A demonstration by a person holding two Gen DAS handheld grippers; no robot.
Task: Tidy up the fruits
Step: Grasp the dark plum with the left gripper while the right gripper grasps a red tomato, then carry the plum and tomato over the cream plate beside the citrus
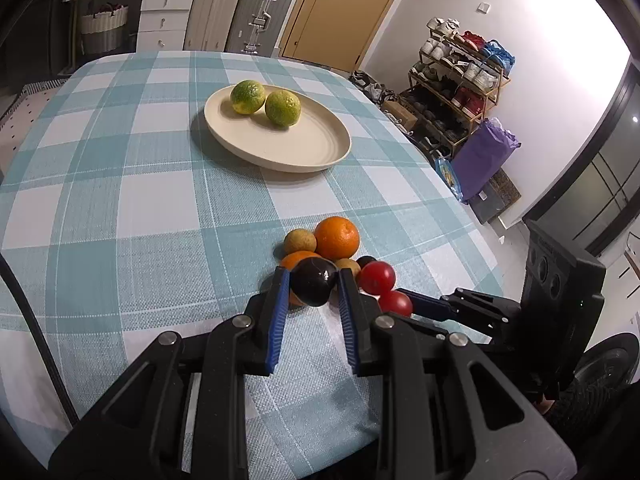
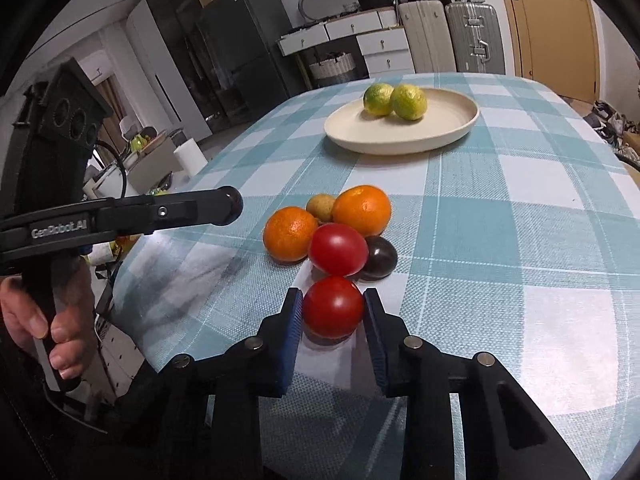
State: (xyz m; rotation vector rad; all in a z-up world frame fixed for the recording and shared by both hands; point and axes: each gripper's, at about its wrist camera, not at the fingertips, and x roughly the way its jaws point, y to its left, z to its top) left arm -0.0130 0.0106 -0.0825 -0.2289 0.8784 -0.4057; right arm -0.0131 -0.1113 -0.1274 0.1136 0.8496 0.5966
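Both grippers are at the fruit pile, and each appears to have a fruit between its fingers. The left gripper (image 1: 313,282) has its fingers closed against the sides of a dark plum (image 1: 313,281); in the right wrist view that plum (image 2: 233,205) sits raised above the tabletop (image 2: 500,216), so it looks already lifted. The right gripper (image 2: 333,308) has its fingers snug around the nearest red tomato (image 2: 333,307), which seems to rest on the cloth; whether the pads press it firmly I cannot tell.

The cream plate (image 1: 320,148) lies beyond the pile, well apart from it, with two green citrus (image 1: 247,97) at its far side and its near half bare.

To do this well, the plum should travel level and high enough to pass over the big orange (image 1: 337,238) behind the pile, then go down on the bare near part of the plate before the fingers part, since a round fruit will roll. The tomato is soft, so a light grip is wise, and a straight lift avoids nudging the second tomato (image 2: 338,249) and the other dark plum (image 2: 378,258) just beyond it.
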